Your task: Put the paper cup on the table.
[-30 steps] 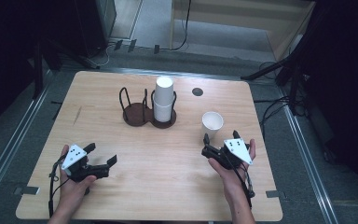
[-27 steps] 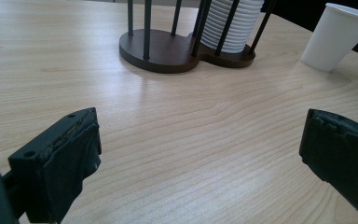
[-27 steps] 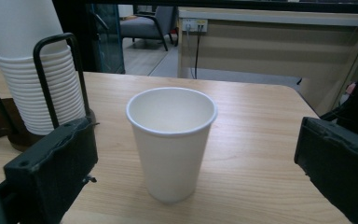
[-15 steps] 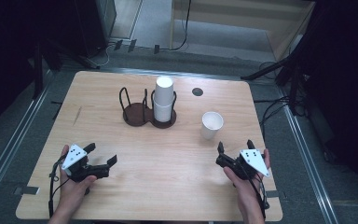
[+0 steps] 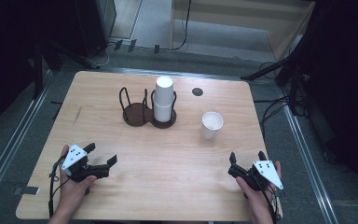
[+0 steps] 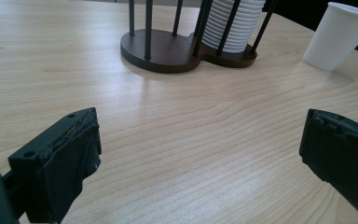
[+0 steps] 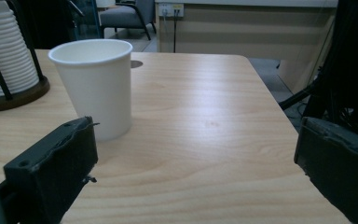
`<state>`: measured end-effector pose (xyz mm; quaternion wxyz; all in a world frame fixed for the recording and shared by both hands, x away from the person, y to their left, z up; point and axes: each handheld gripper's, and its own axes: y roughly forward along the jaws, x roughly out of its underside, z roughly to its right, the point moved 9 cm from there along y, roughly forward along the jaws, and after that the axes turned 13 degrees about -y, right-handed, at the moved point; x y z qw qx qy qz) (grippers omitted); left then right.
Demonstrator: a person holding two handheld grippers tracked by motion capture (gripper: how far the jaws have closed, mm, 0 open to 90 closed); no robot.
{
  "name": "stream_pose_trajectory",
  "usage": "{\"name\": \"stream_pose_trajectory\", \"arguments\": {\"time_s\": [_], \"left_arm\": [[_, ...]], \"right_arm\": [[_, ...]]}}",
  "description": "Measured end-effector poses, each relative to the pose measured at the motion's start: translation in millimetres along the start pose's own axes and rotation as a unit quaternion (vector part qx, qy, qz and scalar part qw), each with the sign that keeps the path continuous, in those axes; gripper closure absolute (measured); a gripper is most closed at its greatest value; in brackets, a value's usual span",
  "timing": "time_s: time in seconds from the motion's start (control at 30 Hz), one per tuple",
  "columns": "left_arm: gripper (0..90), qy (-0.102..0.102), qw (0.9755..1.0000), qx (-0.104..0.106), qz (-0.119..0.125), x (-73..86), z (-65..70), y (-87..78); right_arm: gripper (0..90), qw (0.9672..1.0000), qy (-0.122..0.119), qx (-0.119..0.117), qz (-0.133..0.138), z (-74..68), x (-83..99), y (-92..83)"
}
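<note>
High view: rectangular table (image 5: 168, 186) of pale wood-grain laminate with rounded corners, a small dark round inset (image 5: 197, 92) near its far edge. Cup holder (image 5: 142, 113): dark brown figure-eight base, smooth, with thin black upright wire loops; its left bay bare, its right bay holding a stack of white paper cups (image 5: 163, 98), their rims ribbed in close rings as seen in the left gripper view. Single paper cup (image 5: 211, 124): white, matte, tapered, upright and mouth-up, standing alone on the table right of the holder and apart from it, on the far side of the right gripper.

Left gripper (image 5: 101, 156): black, grey three-cornered plate on top, held at the near left of the table; jaws spread wide, rough dark pads (image 6: 77, 158), nothing between them, touching nothing.

Right gripper (image 5: 246, 157): same build, at the near right; jaws wide apart, empty. In the right gripper view the single paper cup (image 7: 94, 86) stands beyond the left jaw, not in contact.
</note>
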<state>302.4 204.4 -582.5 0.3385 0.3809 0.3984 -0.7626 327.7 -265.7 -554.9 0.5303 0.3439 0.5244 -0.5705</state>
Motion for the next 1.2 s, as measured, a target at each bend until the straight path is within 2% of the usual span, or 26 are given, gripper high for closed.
{"name": "stream_pose_trajectory", "arguments": {"time_s": [0.17, 0.3, 0.53, 0.63, 0.77, 0.87, 0.9, 0.97, 1.0, 1.07, 1.2], "left_arm": [[0.0, -0.002, 1.0000, 0.000, 0.000, 0.2, 0.3, -0.1], [0.0, -0.001, 1.0000, -0.001, 0.000, 0.1, 0.1, 0.0], [0.0, -0.003, 1.0000, 0.000, 0.000, 0.4, 0.4, 0.0], [0.0, -0.003, 1.0000, 0.000, -0.002, 0.3, -0.2, 0.1], [0.0, -0.003, 1.0000, -0.001, -0.002, 0.4, 0.0, 0.1], [0.0, -0.003, 1.0000, -0.002, -0.002, 0.4, -0.1, 0.1], [0.0, -0.003, 1.0000, -0.002, -0.001, 0.4, 0.0, 0.1], [0.0, -0.003, 1.0000, -0.003, -0.003, 0.6, -0.2, 0.3], [0.0, -0.003, 1.0000, -0.003, -0.003, 0.6, -0.1, 0.3], [0.0, -0.003, 1.0000, -0.004, -0.004, 0.7, 0.1, 0.7], [0.0, -0.004, 1.0000, -0.004, -0.005, 0.8, 0.0, 1.1]], "right_arm": [[0.0, 1.0000, 0.003, 0.002, -0.004, 6.1, 7.1, -5.9], [0.0, 0.9999, -0.012, 0.001, -0.005, 11.2, 12.1, -16.9], [0.0, 0.9999, -0.011, -0.001, -0.006, 19.3, 20.6, -28.4], [0.0, 0.9997, -0.021, -0.001, -0.010, 18.3, 26.0, -31.1], [0.0, 0.9999, -0.006, 0.014, -0.001, 23.1, 26.7, -31.8], [0.6, 0.9999, -0.002, 0.013, 0.002, 24.8, 26.8, -32.3], [5.4, 0.9999, 0.002, 0.008, -0.011, 25.4, 29.4, -33.5], [7.3, 0.9995, 0.005, 0.008, -0.029, 26.2, 32.5, -33.4], [7.3, 0.9994, 0.005, 0.011, -0.031, 26.4, 32.7, -33.5], [7.5, 0.9986, 0.000, 0.033, -0.040, 27.7, 33.6, -33.0], [9.2, 0.9974, -0.005, 0.041, -0.060, 27.0, 35.8, -30.2]]}}
